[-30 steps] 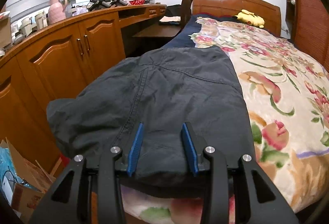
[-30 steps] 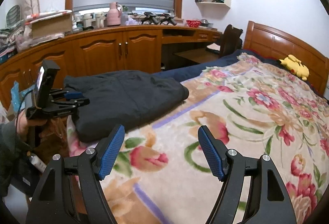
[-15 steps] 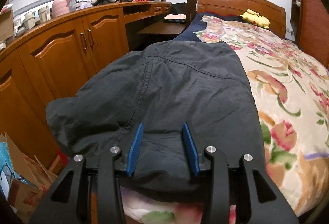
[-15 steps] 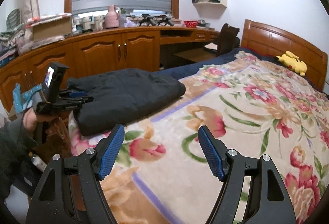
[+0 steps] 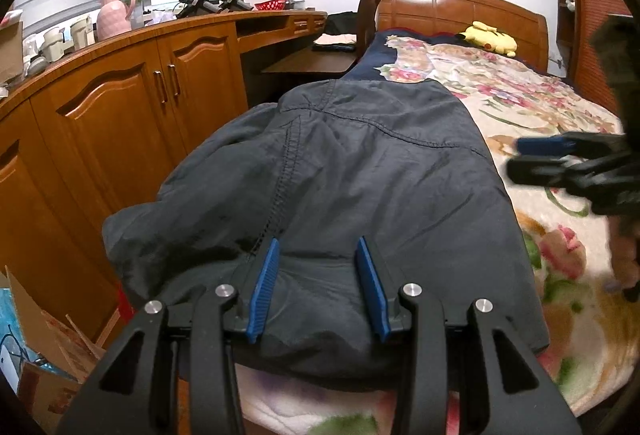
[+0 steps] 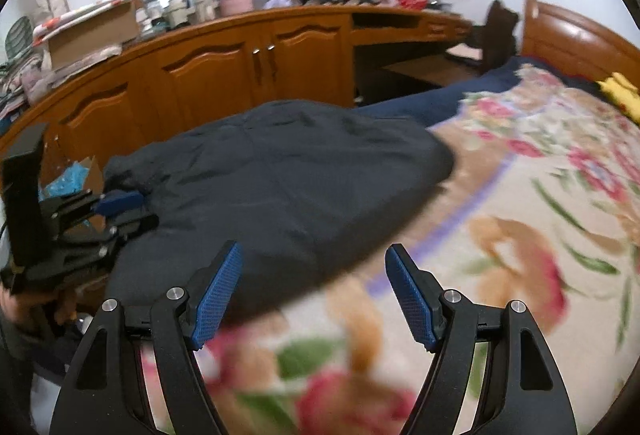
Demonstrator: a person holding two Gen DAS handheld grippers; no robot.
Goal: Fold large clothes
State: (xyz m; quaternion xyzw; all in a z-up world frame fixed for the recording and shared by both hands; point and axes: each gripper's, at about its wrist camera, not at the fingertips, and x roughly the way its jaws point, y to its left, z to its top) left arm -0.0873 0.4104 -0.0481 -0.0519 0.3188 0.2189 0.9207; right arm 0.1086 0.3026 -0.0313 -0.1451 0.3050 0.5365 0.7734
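A large dark grey garment (image 5: 352, 187) lies folded along the left side of the bed on a floral blanket (image 5: 560, 139); it also shows in the right wrist view (image 6: 288, 175). My left gripper (image 5: 318, 247) is open, its blue pads just over the garment's near end, holding nothing. My right gripper (image 6: 314, 255) is open and empty, hovering at the garment's right edge over the blanket. The right gripper also shows at the right of the left wrist view (image 5: 560, 155), and the left gripper at the left of the right wrist view (image 6: 120, 203).
Wooden cabinets (image 5: 160, 87) with a cluttered counter run along the left of the bed. Cardboard boxes (image 5: 44, 331) sit on the floor beside the bed corner. A wooden headboard (image 5: 460, 7) and a yellow plush toy (image 5: 488, 37) are at the far end.
My right gripper has swung left towards the garment and now appears in the left wrist view. My left gripper has stayed over the garment's near end, tilting slightly.
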